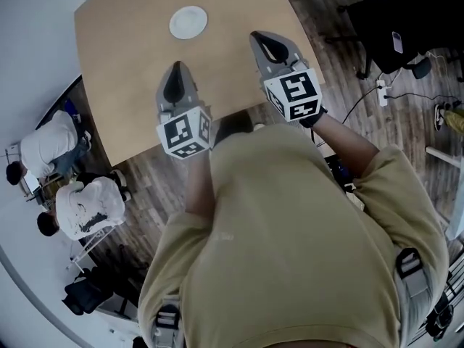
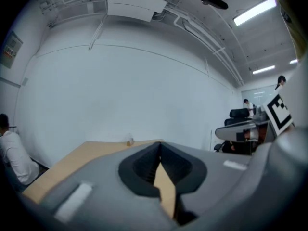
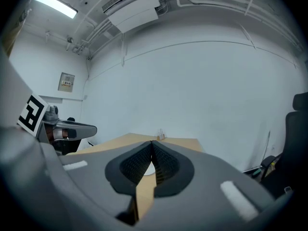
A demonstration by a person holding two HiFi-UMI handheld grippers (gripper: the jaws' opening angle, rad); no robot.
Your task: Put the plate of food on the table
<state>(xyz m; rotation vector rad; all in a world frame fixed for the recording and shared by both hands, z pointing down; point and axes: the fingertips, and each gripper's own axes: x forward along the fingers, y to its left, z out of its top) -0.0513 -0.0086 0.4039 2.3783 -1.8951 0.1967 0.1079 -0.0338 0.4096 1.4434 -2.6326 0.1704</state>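
- The plate (image 1: 188, 22) lies flat on the table (image 1: 123, 56), toward its far side. It is round, so it has no long axis or heading.
- It sits ahead of both grippers and well apart from them.
- The left gripper (image 1: 176, 67) and the right gripper (image 1: 259, 36) are both clenched on nothing.

No readable words, brands or numbers anywhere. The white cube with black square code markers (image 1: 185, 133) and the second white marker cube (image 1: 293, 95) carry patterns only, no letters. Small framed wall notice (image 3: 66, 82) and pale wall poster (image 2: 9, 49): print too small to read.
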